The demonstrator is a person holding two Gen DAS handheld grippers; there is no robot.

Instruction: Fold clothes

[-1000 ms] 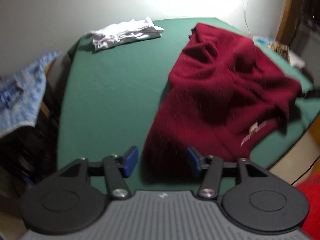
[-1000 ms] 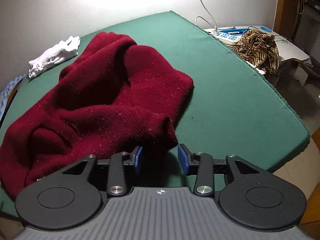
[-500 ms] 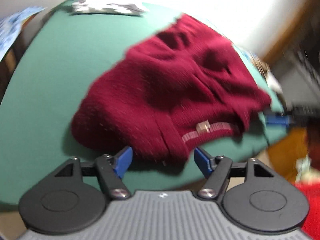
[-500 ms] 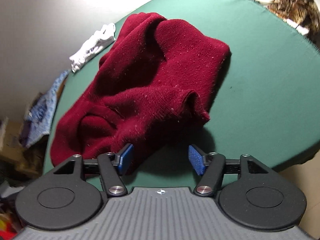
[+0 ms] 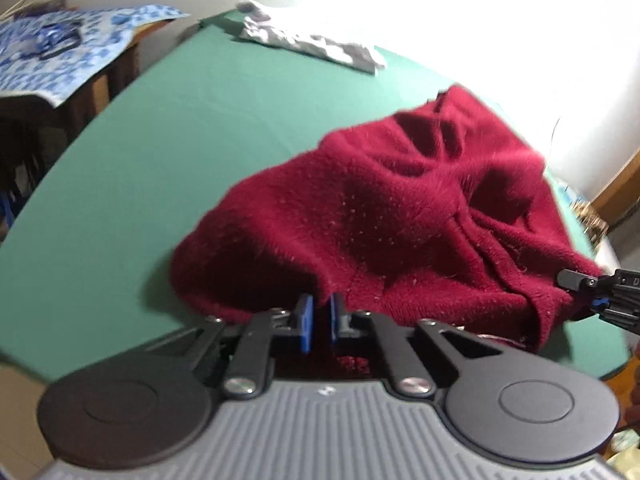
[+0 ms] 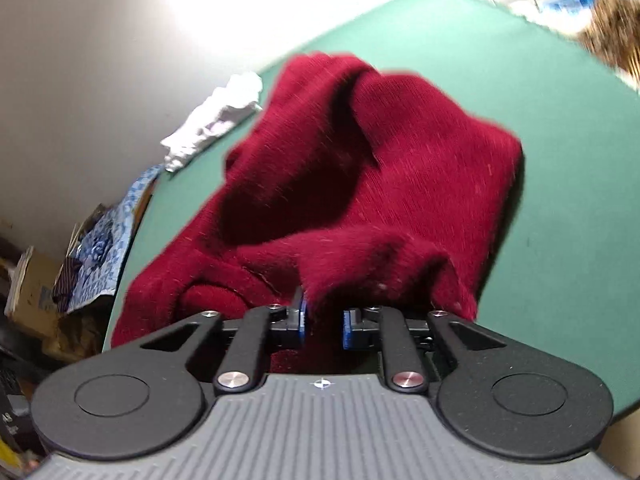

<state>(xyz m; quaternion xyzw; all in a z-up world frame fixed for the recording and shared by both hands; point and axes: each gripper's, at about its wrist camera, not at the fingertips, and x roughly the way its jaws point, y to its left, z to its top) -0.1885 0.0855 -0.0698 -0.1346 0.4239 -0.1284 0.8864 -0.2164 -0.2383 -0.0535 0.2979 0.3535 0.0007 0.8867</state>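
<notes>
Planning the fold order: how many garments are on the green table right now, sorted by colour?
Dark red: 1, the sweater, gripped by the left tool and the right tool.
White: 1, the crumpled garment at the far edge.
Total: 2

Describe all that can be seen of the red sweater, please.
The sweater is dark red fuzzy knit, speckled with pale lint. It lies crumpled in a heap with deep folds on the green table. The left gripper and right gripper each have their jaws closed on its near edge.
</notes>
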